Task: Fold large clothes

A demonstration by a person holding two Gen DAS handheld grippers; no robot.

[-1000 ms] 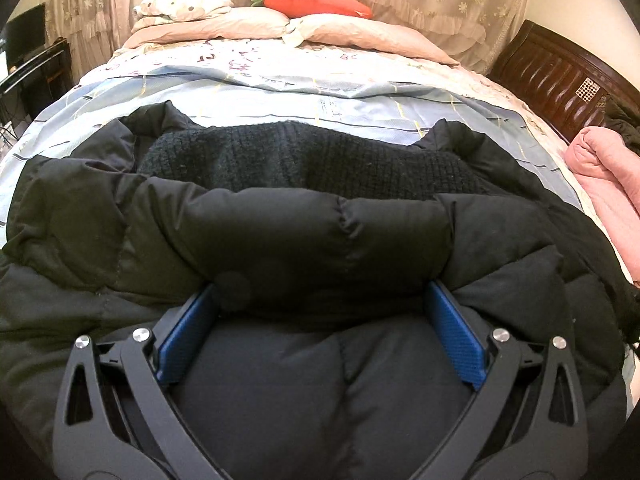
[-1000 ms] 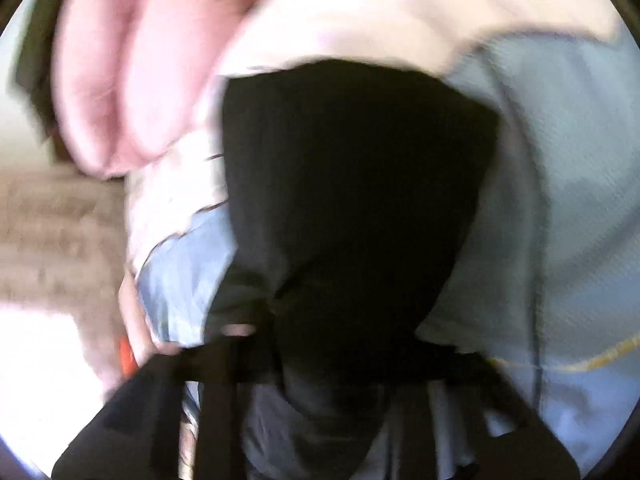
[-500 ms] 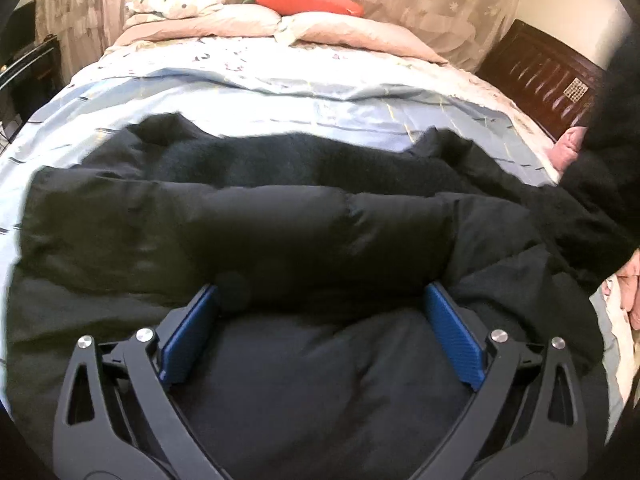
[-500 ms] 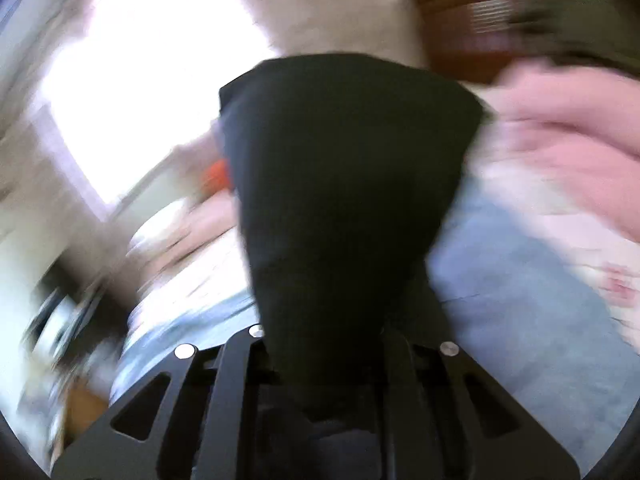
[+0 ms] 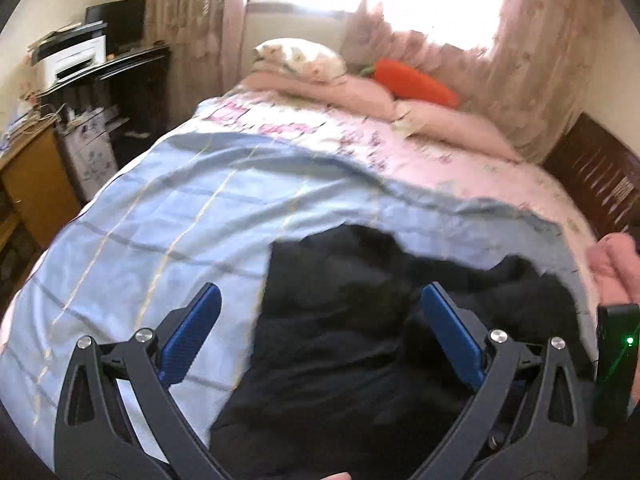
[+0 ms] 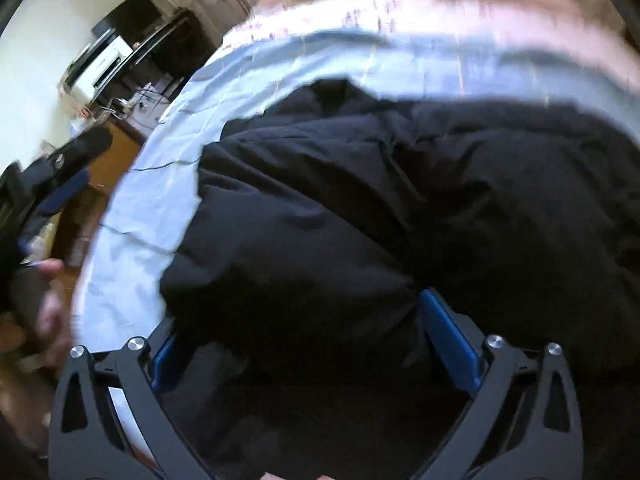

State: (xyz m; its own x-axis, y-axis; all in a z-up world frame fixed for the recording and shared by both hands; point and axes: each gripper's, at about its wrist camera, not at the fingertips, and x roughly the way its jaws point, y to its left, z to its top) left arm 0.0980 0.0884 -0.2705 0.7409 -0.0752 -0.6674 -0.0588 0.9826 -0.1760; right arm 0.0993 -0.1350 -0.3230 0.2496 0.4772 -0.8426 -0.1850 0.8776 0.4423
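Note:
A large black puffer jacket lies bunched on the blue bedspread; it fills most of the right wrist view. My left gripper is open and empty, held above the jacket's left edge. My right gripper is open, its blue pads spread low over the jacket's near part, with nothing held. The left gripper shows blurred at the left of the right wrist view. The right gripper's body with a green light shows at the right edge of the left wrist view.
Pillows and an orange carrot plush lie at the head of the bed. A dark wooden headboard stands on the right. A desk with a printer and a wooden cabinet stand to the left. A pink blanket lies at right.
My left gripper has lifted off the jacket and swung left. My right gripper has let go of the black fabric it held and opened. The jacket now lies folded narrower.

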